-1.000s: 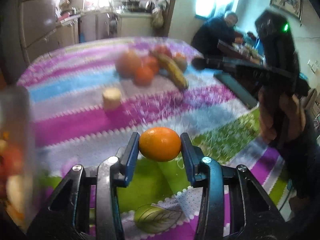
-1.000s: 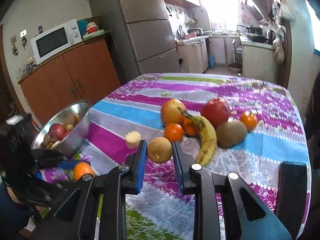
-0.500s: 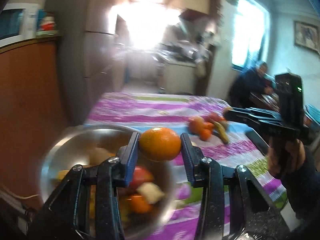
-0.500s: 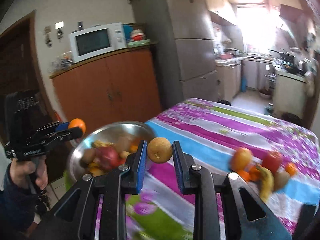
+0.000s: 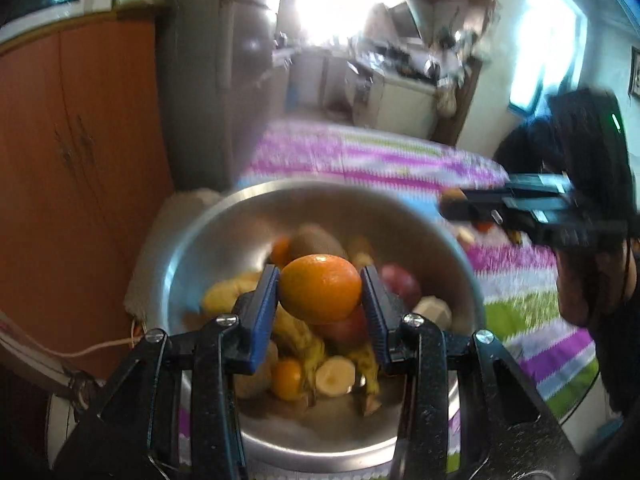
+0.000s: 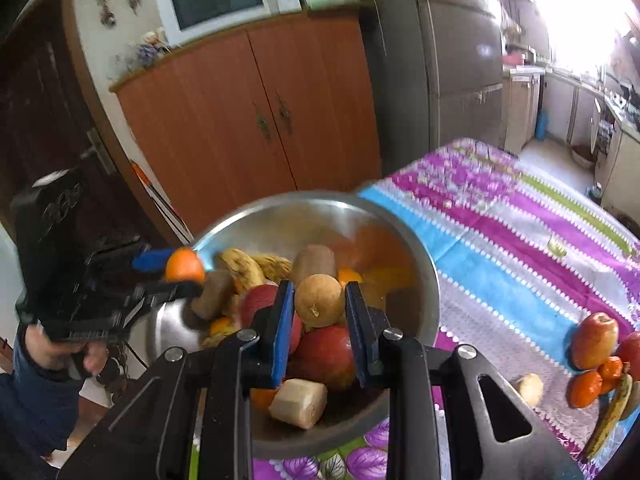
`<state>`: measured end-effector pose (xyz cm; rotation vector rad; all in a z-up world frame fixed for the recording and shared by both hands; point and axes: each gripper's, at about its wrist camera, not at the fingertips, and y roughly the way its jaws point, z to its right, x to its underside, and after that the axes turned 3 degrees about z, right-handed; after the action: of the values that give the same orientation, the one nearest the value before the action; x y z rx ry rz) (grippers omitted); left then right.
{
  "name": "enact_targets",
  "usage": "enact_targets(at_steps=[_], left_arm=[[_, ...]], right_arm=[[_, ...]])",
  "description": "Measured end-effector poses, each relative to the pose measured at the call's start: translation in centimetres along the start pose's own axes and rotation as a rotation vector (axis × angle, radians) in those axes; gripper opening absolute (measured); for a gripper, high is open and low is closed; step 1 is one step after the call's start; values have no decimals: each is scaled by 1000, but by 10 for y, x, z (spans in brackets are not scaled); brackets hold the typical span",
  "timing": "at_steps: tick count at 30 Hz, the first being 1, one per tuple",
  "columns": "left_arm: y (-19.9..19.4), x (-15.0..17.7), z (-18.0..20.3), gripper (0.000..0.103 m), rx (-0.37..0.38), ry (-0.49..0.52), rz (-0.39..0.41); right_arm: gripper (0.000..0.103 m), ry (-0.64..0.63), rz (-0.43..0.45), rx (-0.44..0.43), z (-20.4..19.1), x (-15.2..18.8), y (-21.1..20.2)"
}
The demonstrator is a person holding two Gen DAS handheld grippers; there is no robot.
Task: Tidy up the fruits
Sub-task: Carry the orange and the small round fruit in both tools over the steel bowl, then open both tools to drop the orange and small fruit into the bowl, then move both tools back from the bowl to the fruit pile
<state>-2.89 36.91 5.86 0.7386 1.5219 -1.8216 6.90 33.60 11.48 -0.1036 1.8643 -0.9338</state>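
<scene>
Both of my arms have swung from the desk [image 6: 500,240] over to the steel bowl [image 5: 224,232] of fruit. Above it, my left hand-held gripper [image 5: 320,300] pinches an orange [image 5: 320,294]; my right hand-held gripper [image 6: 316,312] pinches a small tan fruit [image 6: 318,300].

A home kitchen is being shown: a microwave [image 6: 224,0] is sitting on a wooden cabinet [image 6: 256,120] (fridge [image 6: 460,60] alongside), counters lying beyond.
</scene>
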Motion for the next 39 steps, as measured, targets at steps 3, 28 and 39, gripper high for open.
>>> enact_targets(at_steps=[3, 28, 39], left_arm=[[9, 13, 3, 42, 26, 17, -52], [-15, 2, 12, 68, 42, 19, 36], [-32, -28, 163, 103, 347, 224, 224]], right_arm=[[29, 17, -58, 26, 10, 1, 24], [49, 35, 128, 49, 10, 23, -27], [63, 146, 238, 302, 84, 151, -165]])
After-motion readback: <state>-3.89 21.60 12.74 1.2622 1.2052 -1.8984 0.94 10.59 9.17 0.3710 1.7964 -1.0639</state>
